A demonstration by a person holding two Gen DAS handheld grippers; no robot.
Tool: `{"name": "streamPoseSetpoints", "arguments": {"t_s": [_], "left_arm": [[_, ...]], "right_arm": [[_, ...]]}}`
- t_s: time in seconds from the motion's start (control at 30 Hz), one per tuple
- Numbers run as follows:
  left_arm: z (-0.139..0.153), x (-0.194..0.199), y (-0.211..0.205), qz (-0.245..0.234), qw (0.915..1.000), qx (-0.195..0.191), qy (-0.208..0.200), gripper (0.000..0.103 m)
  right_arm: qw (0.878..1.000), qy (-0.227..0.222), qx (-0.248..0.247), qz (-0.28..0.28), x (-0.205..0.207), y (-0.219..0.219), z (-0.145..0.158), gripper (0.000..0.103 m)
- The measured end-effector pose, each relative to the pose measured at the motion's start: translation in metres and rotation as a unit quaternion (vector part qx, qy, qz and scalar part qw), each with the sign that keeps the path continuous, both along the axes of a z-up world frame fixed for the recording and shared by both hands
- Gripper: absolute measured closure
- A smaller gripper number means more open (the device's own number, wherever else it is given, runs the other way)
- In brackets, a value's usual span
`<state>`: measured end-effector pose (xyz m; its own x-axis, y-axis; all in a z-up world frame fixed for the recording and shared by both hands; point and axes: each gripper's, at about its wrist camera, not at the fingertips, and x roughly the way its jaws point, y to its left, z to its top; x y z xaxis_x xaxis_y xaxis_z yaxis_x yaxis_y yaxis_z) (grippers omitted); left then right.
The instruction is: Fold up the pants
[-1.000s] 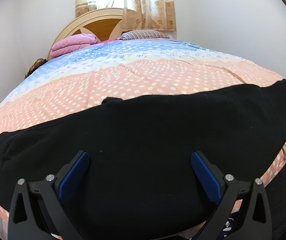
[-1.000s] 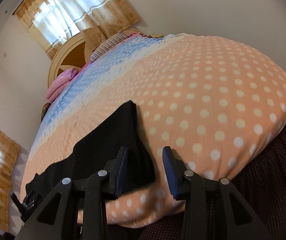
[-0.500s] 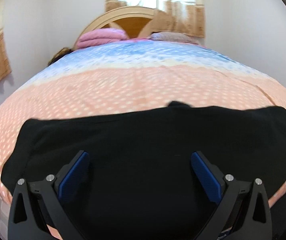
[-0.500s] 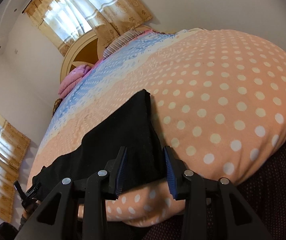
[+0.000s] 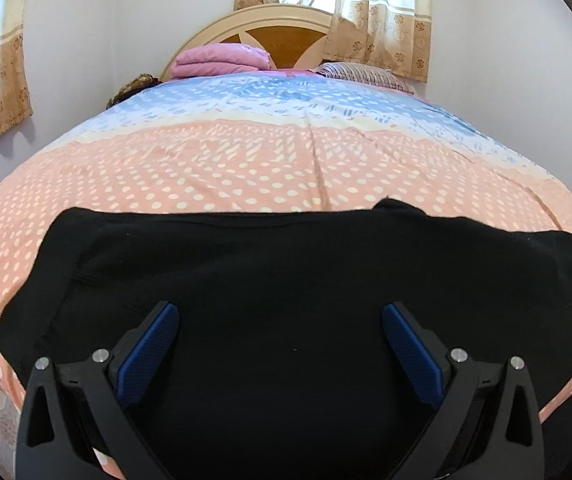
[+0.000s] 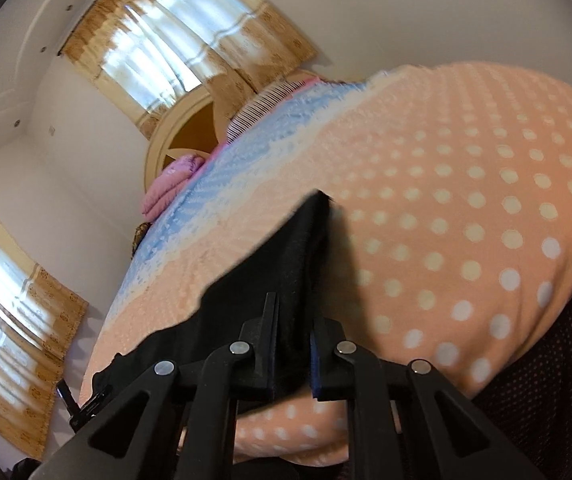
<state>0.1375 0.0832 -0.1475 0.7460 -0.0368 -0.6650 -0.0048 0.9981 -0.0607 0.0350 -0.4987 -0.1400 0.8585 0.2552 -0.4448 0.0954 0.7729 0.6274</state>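
While the black pants [image 5: 269, 280] lie across the bed's [image 5: 245, 168] near edge, the right gripper [image 6: 292, 344] is closing on 1 end; the left gripper [image 5: 279, 344] hovers wide open, empty. Risk: a shallow pinch slips when lifted.

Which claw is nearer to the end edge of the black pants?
Right. The right claw is closing with that edge of the black pants between its jaws. The left claw hangs open over their middle.

The right gripper [image 6: 292, 344] is closing on the pants [image 6: 286, 264] edge.
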Motion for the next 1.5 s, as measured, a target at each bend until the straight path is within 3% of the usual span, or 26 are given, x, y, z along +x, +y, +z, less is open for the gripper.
{"name": "streamPoseSetpoints", "arguments": {"t_s": [0.2, 0.37, 0.5, 0.63, 0.77, 0.93, 0.97, 1.0, 1.07, 1.1, 1.2, 1.27, 1.37, 1.43, 1.5], "left_arm": [[0.014, -0.004, -0.007, -0.013, 0.9998, -0.017, -0.004, 0.000], [0.032, -0.010, -0.018, -0.046, 0.9975, -0.050, -0.019, 0.000], [0.040, -0.013, -0.032, -0.084, 0.9932, -0.077, -0.021, 0.000], [0.043, -0.018, -0.049, -0.117, 0.9898, -0.078, -0.024, 0.000], [0.038, -0.017, -0.063, -0.143, 0.9855, -0.090, -0.013, 0.000], [0.031, -0.011, -0.083, -0.161, 0.9808, -0.109, 0.005, 0.000], [0.030, -0.008, -0.088, -0.164, 0.9797, -0.114, 0.011, 0.000], [0.029, -0.006, -0.092, -0.168, 0.9785, -0.119, 0.015, 0.000], [0.028, -0.001, -0.106, -0.178, 0.9756, -0.125, 0.025, 0.000], [0.028, 0.000, -0.112, -0.185, 0.9743, -0.126, 0.027, 0.000], [0.029, 0.007, -0.140, -0.210, 0.9683, -0.129, 0.040, 0.000], [0.029, 0.009, -0.155, -0.224, 0.9646, -0.132, 0.045, 0.000], [0.030, 0.015, -0.188, -0.248, 0.9561, -0.143, 0.065, 0.000], [0.031, 0.018, -0.206, -0.258, 0.9513, -0.150, 0.077, 0.001], [0.033, 0.020, -0.225, -0.274, 0.9468, -0.149, 0.078, 0.013]], "right_arm": [[0.997, -0.038, -0.068, 0.020, 0.000, 0.049, 0.047, 0.091], [0.984, -0.062, -0.151, 0.066, 0.013, 0.118, 0.089, 0.091], [0.974, -0.071, -0.184, 0.116, 0.031, 0.172, 0.103, 0.091], [0.960, -0.050, -0.226, 0.158, 0.051, 0.221, 0.091, 0.091], [0.939, 0.002, -0.273, 0.209, 0.074, 0.272, 0.049, 0.091], [0.919, 0.071, -0.277, 0.272, 0.092, 0.297, -0.007, 0.088], [0.916, 0.081, -0.277, 0.279, 0.094, 0.300, -0.013, 0.084], [0.916, 0.081, -0.269, 0.285, 0.093, 0.298, -0.015, 0.080], [0.920, 0.069, -0.248, 0.296, 0.086, 0.287, -0.009, 0.056], [0.923, 0.058, -0.238, 0.297, 0.082, 0.278, -0.004, 0.052], [0.934, 0.020, -0.212, 0.288, 0.071, 0.253, 0.011, 0.051], [0.947, 0.006, -0.191, 0.257, 0.067, 0.228, 0.014, 0.051], [0.967, 0.014, -0.146, 0.208, 0.071, 0.197, 0.005, 0.051], [0.974, 0.024, -0.122, 0.191, 0.076, 0.186, -0.002, 0.051], [0.979, 0.027, -0.095, 0.180, 0.079, 0.179, -0.008, 0.051]]}}
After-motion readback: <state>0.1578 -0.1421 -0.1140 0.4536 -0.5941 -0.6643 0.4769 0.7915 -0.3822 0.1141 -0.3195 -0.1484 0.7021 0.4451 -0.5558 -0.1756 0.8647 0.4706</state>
